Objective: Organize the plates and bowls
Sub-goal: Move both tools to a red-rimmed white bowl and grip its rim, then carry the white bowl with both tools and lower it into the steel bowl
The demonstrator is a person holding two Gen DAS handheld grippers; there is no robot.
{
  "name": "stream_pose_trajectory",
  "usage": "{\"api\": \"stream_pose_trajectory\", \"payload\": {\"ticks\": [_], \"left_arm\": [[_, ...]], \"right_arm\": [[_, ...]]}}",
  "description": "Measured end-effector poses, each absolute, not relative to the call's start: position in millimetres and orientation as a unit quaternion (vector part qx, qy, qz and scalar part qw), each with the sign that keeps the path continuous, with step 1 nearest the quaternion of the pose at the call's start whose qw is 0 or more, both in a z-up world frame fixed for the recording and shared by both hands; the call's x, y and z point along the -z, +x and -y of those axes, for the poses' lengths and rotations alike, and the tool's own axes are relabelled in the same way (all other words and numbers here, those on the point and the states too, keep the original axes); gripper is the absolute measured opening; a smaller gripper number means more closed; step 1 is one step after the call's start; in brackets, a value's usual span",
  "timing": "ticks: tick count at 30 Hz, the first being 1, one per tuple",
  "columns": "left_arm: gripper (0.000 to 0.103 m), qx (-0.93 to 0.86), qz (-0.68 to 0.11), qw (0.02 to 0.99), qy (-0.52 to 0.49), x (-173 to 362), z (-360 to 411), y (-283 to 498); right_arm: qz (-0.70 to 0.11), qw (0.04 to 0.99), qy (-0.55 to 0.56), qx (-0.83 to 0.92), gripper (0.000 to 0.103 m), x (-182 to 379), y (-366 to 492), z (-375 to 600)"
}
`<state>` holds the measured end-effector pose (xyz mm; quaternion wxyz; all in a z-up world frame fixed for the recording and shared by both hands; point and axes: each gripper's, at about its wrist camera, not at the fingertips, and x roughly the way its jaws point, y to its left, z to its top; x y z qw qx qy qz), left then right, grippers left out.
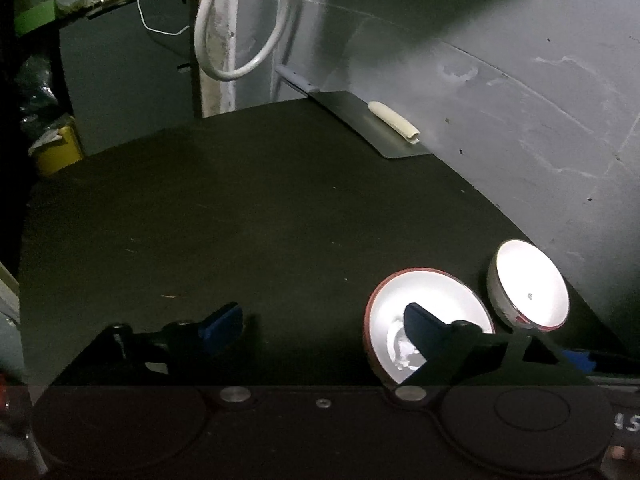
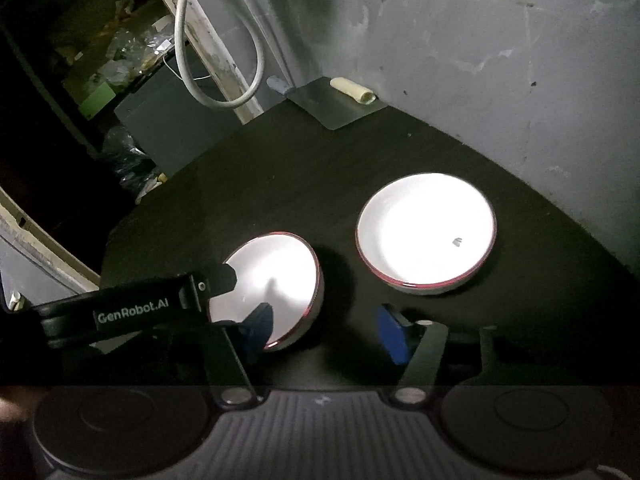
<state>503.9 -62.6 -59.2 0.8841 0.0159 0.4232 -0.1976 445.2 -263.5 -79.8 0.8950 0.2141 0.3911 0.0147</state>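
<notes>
Dark tabletop (image 1: pixel 240 220) runs up to a scuffed grey wall (image 1: pixel 520 100), lit so harshly that both dishes glare white.

You are, as far as can be judged, at the very start. Two red-rimmed bowls stand side by side, near but apart, neither one nested in the other. The near bowl (image 2: pixel 272 268) sits at lower centre of the right wrist view, the far bowl (image 2: pixel 424 228) up and to its right by the wall. No plates show in either view. Stacking or grouping is all still to do.

Your left gripper (image 1: pixel 322 312) stands wide. One blue pad hangs over the near bowl's inside and the other sits well off over bare table, so nothing is clamped. Your right gripper (image 2: pixel 324 316) is at a middling gap and straddles the same bowl's lower right rim. Its outer pad stands clear of the wall, so I read no grip there either. Both tools are on one bowl, and the other bowl is untouched.

As for writing, white lettering (image 2: pixel 138 314) on the left tool's arm reads "GenRobot.AI". Pale characters at the lower right edge of the left wrist view are cut off and cannot be read. A small dark mark inside the far bowl is too small to make out.
</notes>
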Motion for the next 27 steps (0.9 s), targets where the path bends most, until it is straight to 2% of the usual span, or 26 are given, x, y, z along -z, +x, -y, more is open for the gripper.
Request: {"api": "stream_pose_trajectory", "payload": {"ticks": [4,7,9,17,20,27], "left_arm": [[0.074,0.209,-0.426,0.880,0.011,60,64,504],[0.060,0.217,-0.431,0.876,0.009,62,66,504],[0.045,0.221,-0.435,0.872,0.008,64,68,504],[0.024,0.230,-0.444,0.866,0.009,71,70,502],[0.012,0.240,-0.443,0.864,0.004,71,72,501],[0.010,0.240,-0.432,0.869,0.012,64,73,492]], "right_arm": [[-0.394,0.893,0.219,-0.014,0.039,83,450,261],[-0.395,0.891,0.223,-0.016,0.033,83,452,260],[-0.395,0.890,0.225,-0.019,0.030,84,453,260],[-0.397,0.886,0.240,-0.031,0.022,88,457,262],[-0.399,0.883,0.243,-0.037,0.021,90,459,262],[-0.393,0.885,0.244,-0.051,0.020,87,454,264]]}}
